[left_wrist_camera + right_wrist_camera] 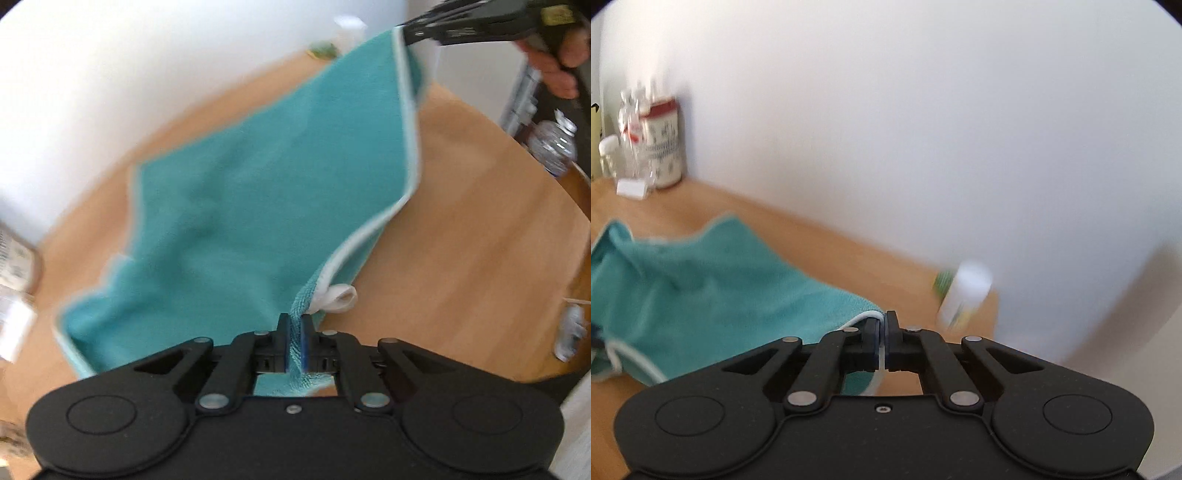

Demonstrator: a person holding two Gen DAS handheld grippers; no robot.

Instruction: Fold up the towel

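Both corners of the teal towel (pixel 258 192) are pinched right now, and the cloth is strung up off the wooden table (pixel 461 221) between the two grippers, with the far end sagging onto the tabletop. The left gripper (pixel 294 341) is squeezed onto a bunched corner next to the little white hanging loop (pixel 340 295). The right gripper (pixel 882 341) is clamped on what looks like just the thin white trim at the opposite corner.

That right grip is what worries me. It's holding so little fabric that a quick swing could pull the hem straight out, and the fold would flop crooked. The other risk is the white bottle (pixel 966 295) by the wall, just beyond the right gripper. A wide sweep of the cloth could knock it over. The frames are blurry, so I'd guess things are moving fast.
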